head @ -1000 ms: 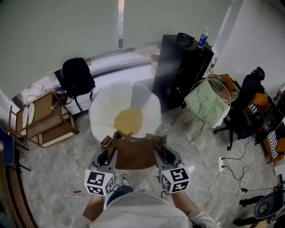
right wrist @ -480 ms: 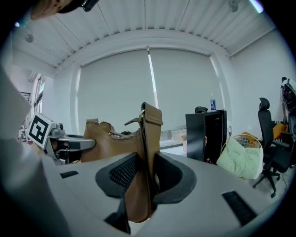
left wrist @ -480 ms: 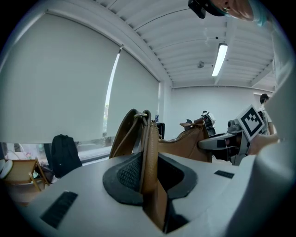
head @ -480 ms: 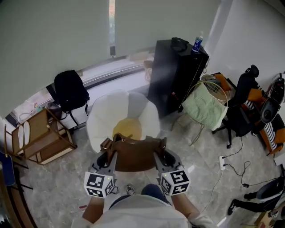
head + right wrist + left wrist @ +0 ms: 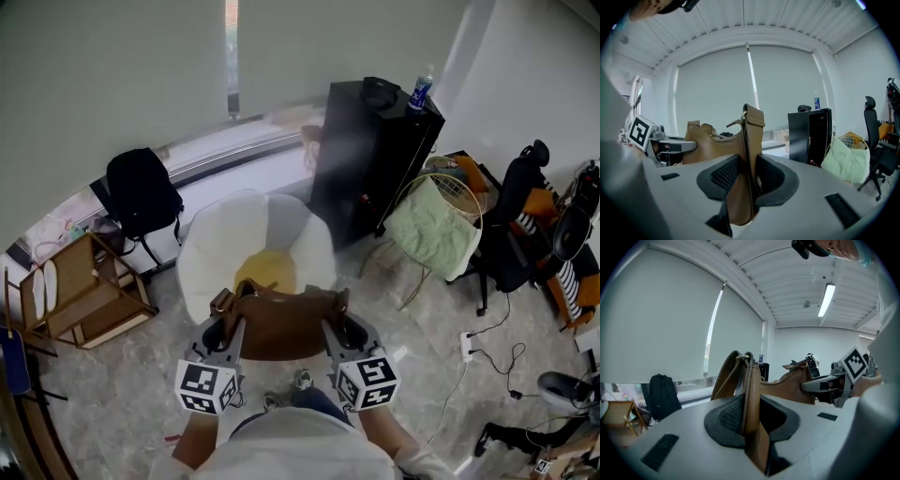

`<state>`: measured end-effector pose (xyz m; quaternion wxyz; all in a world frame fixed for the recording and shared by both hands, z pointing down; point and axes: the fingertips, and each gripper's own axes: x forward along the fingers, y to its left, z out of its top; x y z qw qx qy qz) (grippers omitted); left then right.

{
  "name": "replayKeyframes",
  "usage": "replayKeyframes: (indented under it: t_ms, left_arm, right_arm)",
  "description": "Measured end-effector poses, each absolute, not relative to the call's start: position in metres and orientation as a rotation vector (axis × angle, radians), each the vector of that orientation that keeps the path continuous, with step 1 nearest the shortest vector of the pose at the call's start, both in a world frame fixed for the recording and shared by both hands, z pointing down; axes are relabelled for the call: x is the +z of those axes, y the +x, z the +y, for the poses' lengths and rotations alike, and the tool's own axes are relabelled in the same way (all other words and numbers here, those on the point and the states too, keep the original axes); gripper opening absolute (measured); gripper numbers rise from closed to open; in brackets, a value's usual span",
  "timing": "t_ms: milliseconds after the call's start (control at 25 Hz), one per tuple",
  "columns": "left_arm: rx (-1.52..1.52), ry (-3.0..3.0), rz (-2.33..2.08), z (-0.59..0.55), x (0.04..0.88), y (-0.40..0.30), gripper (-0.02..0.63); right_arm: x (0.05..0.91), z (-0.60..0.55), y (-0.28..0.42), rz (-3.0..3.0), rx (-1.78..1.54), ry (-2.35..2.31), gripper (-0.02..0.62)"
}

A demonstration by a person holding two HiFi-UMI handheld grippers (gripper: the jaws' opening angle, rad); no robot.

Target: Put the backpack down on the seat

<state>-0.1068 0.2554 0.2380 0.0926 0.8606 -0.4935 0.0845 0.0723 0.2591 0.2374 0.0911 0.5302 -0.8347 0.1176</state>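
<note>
A brown leather backpack (image 5: 281,323) hangs in the air between my two grippers, just in front of the white round seat (image 5: 220,253) with its yellow cushion (image 5: 266,272). My left gripper (image 5: 217,330) is shut on the bag's left end; in the left gripper view the jaws (image 5: 751,411) pinch a brown strap (image 5: 751,390). My right gripper (image 5: 345,328) is shut on the right end, where its jaws (image 5: 747,176) clamp the strap (image 5: 751,140). The bag's far edge overlaps the seat's near rim in the head view.
A black backpack (image 5: 141,192) leans by the window at left, above a wooden rack (image 5: 80,291). Right of the seat stand a black cabinet (image 5: 375,159), a wire basket with a green cloth (image 5: 433,220) and an office chair (image 5: 511,230). Cables (image 5: 487,356) lie on the floor.
Both grippers and the bag have come a little nearer to the seat, which now sits lower in the head view. Both grips are unchanged.
</note>
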Motion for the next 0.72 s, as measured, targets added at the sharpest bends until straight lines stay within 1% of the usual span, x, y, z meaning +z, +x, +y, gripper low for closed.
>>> replayKeyframes:
  t_ms: [720]
  left_arm:
    - [0.257,2.421,-1.644,0.172,0.238,-0.058,0.093]
  right_arm:
    - [0.240,0.147,0.119,-2.592,0.363,1.367,0.135]
